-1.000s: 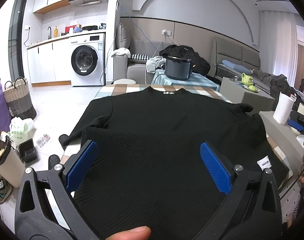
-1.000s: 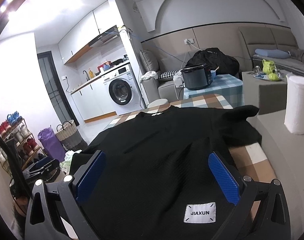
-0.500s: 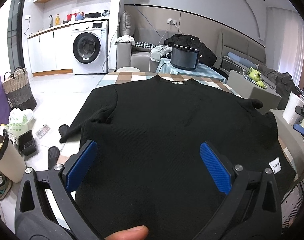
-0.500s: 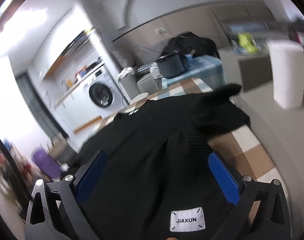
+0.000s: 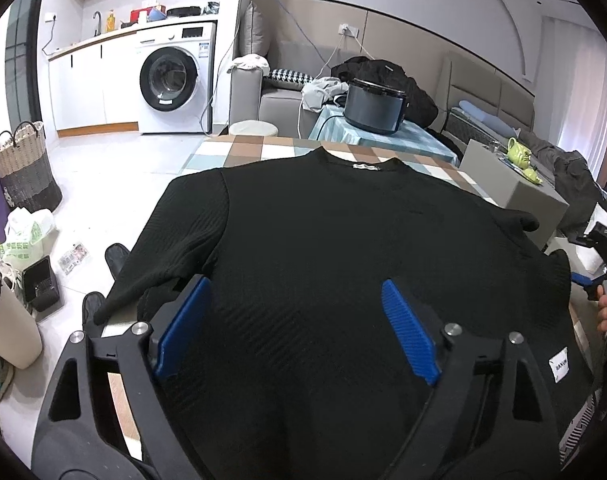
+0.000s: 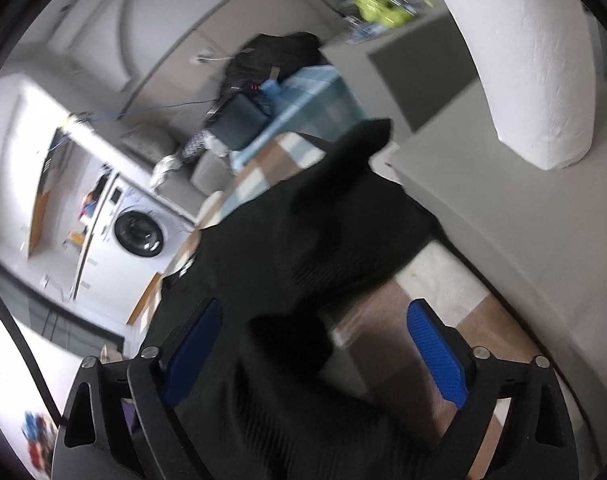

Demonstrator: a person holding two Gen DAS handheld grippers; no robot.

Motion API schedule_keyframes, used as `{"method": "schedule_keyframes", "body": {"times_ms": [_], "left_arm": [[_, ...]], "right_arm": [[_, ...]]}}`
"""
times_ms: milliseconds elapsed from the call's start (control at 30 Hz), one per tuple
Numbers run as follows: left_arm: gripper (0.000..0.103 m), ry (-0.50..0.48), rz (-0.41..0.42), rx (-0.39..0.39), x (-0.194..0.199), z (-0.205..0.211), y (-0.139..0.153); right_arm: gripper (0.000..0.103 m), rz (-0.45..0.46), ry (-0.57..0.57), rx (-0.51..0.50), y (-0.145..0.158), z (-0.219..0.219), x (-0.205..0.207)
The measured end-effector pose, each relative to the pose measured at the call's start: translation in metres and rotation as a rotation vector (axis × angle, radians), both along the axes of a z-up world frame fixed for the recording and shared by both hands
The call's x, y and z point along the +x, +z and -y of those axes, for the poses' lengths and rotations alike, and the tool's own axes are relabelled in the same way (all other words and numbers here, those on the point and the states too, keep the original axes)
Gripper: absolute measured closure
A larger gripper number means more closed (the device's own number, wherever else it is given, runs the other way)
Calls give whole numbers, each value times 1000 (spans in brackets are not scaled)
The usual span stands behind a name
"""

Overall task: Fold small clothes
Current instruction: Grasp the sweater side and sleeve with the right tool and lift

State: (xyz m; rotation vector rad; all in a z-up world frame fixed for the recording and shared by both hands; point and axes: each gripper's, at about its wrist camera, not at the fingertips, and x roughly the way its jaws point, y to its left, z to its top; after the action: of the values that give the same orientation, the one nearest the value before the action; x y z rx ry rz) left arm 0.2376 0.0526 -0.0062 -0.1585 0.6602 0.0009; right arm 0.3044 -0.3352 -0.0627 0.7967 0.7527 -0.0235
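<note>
Left wrist view: a black sweater (image 5: 343, 264) is lying flat across the checkered surface (image 5: 263, 148), filling the centre of the frame, with the neckline toward upper centre and one sleeve draping off the surface edge at lower left. The left tool (image 5: 295, 328) is hovering over the lower body of the sweater, its blue pads spread wide and gripping nothing. A white label (image 5: 559, 366) is showing on the hem at lower right. The right tool (image 5: 595, 240) is appearing partly at the right edge of this frame.

Right wrist view, tilted and motion-blurred: the right tool (image 6: 315, 344) is standing open, pads wide apart, with nothing between them pinched. The sweater's (image 6: 303, 248) sleeve end is lying bunched between and just ahead of the pads, over bare checkered surface (image 6: 443, 284) at centre right. A white paper roll (image 6: 531, 56) is standing on a grey ledge at upper right.
</note>
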Motion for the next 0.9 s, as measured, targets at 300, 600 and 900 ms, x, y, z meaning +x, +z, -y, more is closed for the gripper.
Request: {"method": "schedule_keyframes", "body": {"times_ms": [300,600,900], "left_arm": [[17,2,-31,-8,46,-3,-16],[17,-11,-33,-7,59,1,-25],[17,-1,-19,-27,51,-2,-27]], "right_arm": [[24,-117,-77,37,-31,25,46],[71,-171,-81,-142,-31,9,67],[98,-105,-174,-196,-7,17,50]]}}
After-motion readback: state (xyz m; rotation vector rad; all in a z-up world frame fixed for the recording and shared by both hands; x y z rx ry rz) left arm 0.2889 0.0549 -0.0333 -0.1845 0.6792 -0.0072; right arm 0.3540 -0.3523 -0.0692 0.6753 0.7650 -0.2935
